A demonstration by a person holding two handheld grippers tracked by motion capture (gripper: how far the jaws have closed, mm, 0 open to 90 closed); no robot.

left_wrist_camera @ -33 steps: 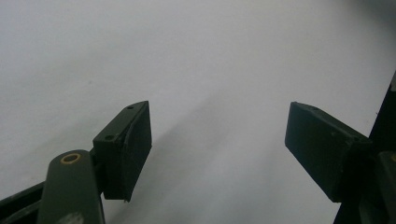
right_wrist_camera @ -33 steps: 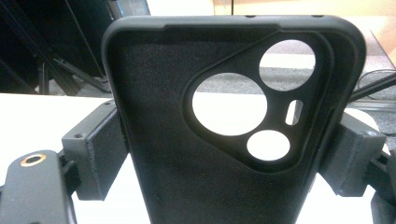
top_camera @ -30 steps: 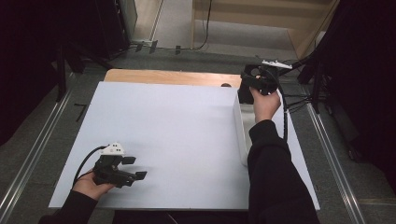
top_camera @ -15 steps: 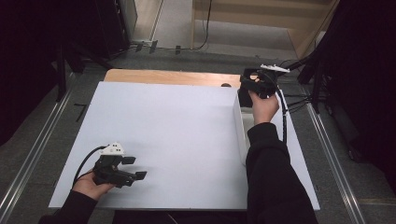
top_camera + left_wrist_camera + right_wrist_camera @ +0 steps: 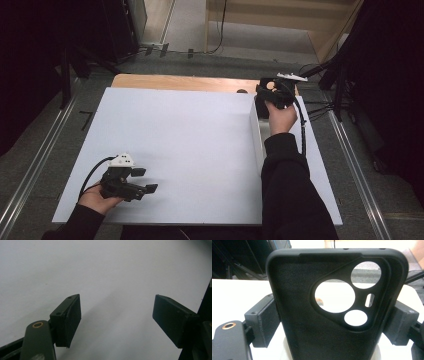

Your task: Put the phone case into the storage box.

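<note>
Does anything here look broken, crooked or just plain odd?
Nothing looks damaged or spilled. The right gripper clamps a black phone case by its sides, with no phone inside. The left gripper rests open over the white board.

Bright tabletop, dark surroundings, soft close-ups

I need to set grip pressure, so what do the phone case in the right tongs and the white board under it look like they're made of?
The phone case looks like soft matte black rubber or silicone: dull, finely grained inner face, rounded lip, no glare. It could still be matte plastic. The white board looks like smooth painted or laminated sheet with a faint sheen, lying on a wooden table whose edge shows grain.
</note>
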